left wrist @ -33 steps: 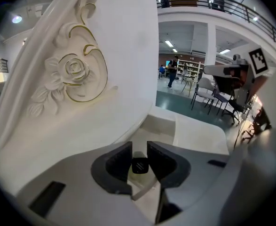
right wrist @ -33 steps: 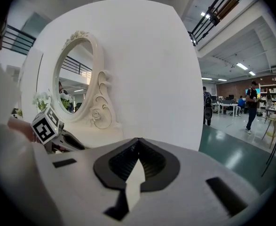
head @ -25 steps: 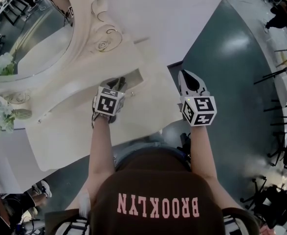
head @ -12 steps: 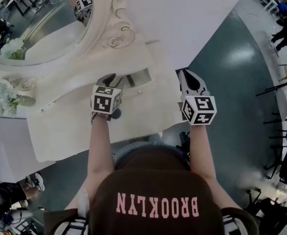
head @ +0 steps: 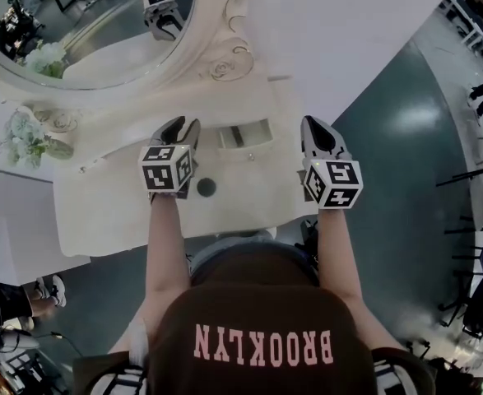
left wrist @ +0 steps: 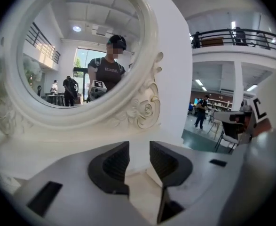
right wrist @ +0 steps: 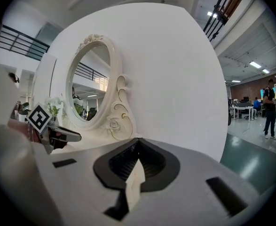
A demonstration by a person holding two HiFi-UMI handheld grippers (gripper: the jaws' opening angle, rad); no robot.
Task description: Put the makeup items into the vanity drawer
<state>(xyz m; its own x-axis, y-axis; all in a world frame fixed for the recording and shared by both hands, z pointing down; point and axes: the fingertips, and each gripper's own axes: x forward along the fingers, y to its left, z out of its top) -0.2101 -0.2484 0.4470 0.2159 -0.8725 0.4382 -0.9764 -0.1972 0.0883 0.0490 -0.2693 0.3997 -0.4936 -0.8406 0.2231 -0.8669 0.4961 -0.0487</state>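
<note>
L gripper (head: 181, 128): jaws apart, empty | R gripper (head: 316, 134): jaws clenched, empty | dark round item (head: 206, 187): on cream vanity top (head: 101, 212), 7 o'clock of open drawer (head: 257, 134) | oval mirror (head: 85, 23) 11 o'clock, flowers (head: 27, 138) 9 o'clock | teal floor (head: 406, 138) 3 o'clock

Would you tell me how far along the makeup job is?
Done: a dark item seems to lie in the open drawer. In hand: nothing; left gripper open, right gripper shut, both empty. Left: the round dark item on the vanity.
</note>
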